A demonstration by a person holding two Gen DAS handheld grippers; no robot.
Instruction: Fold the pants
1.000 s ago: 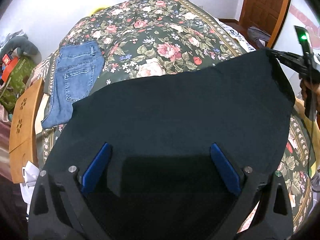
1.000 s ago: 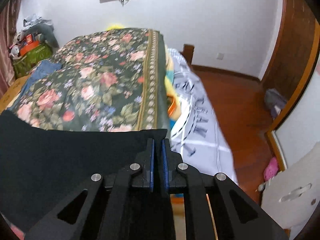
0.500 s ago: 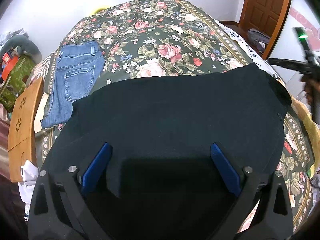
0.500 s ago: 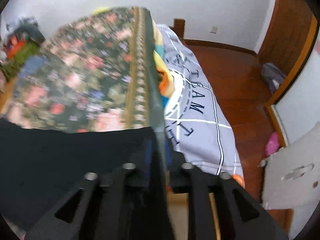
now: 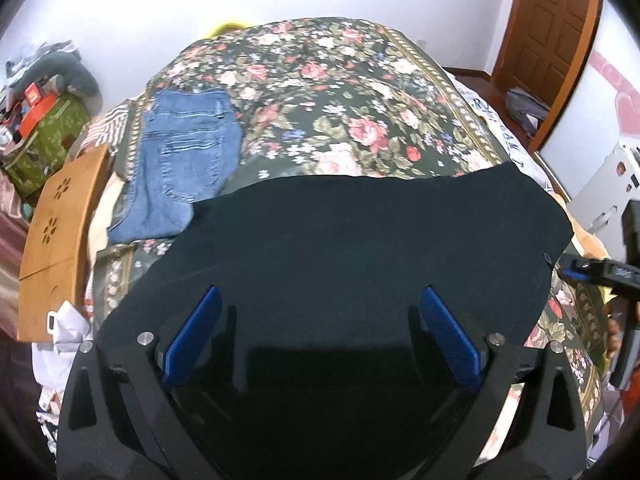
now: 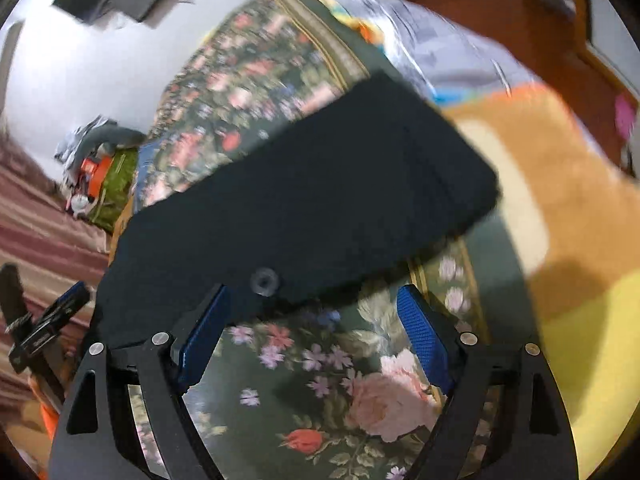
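Your black pants [image 5: 352, 248] lie folded flat at the bed's [image 5: 340, 92] near edge, nothing is gripped, your left gripper [image 5: 320, 340] has wide jaws, your right gripper's [image 6: 316, 340] jaws are opening empty, so perhaps one fold remains.

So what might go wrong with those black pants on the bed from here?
The black pants reach the bed's side, over the flowered bedspread's border, so that end might slide off. The right gripper is opening with nothing between its pads, so that end lies free and could bunch. The folded jeans lie close by; a wide sweep might drag them. The left gripper is open over the cloth.
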